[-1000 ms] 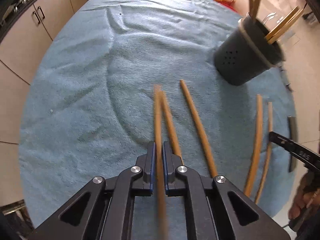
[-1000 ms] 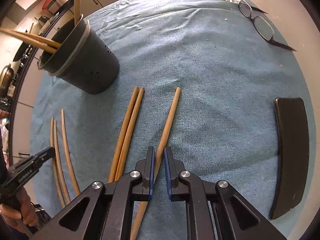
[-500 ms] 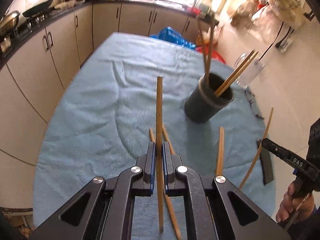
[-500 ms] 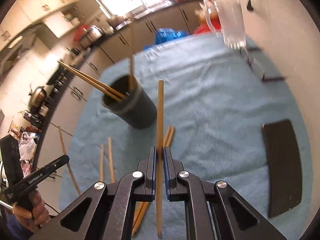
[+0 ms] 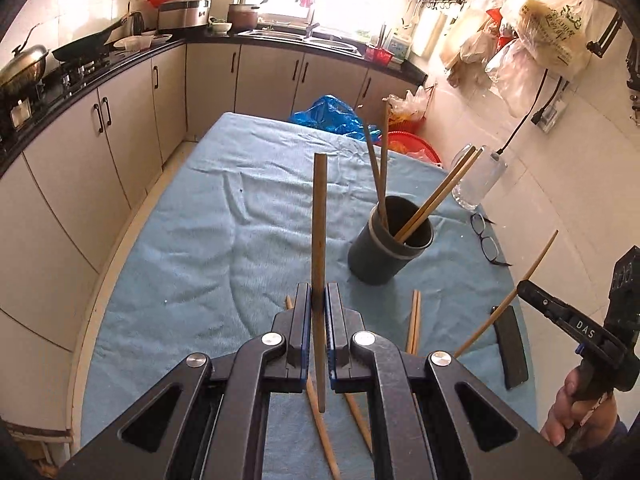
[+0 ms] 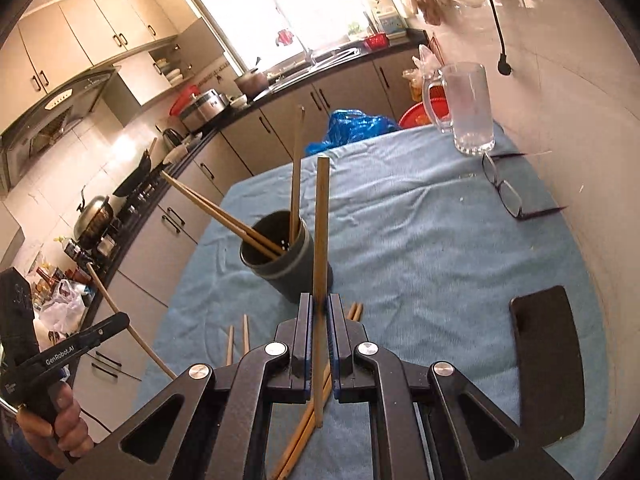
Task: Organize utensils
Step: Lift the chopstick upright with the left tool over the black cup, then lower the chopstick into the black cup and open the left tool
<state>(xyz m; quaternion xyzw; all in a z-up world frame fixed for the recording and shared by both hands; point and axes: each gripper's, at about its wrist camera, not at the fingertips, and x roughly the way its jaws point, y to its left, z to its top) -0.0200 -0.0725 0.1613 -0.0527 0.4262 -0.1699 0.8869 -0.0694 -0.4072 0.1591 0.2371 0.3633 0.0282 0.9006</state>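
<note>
- Blue terry cloth [image 5: 224,240] covered the whole table, lying in soft wrinkles toward its far edge.
- Left gripper [image 5: 319,312] was clamped on one wooden chopstick [image 5: 319,240], which stood nearly upright between the pads and clear of the cloth.
- Right gripper [image 6: 320,320] was likewise closed on a second chopstick [image 6: 321,232], also held nearly upright above the table.
- From the left wrist view the right gripper [image 5: 524,292] showed at the right edge of the table with its stick slanting upward, a hand [image 5: 568,416] wrapped round the handle.
- From the right wrist view the left gripper [image 6: 120,320] showed off the left edge of the table, held by a hand [image 6: 60,428].
- Dark round holder [image 5: 388,248] stood near the middle of the table with four chopsticks inside, two upright and two leaning over the rim.
- Loose chopsticks [image 5: 414,320] lay flat on the cloth between the holder and the near edge; more loose sticks [image 6: 236,336] lay toward the near left corner.
- Glass mug [image 6: 466,108] stood at the far right corner, with a pair of spectacles [image 6: 508,192] lying just beside it along the right edge.
- Flat black object [image 6: 548,360] lay near the right edge, closer to the near corner.
</note>
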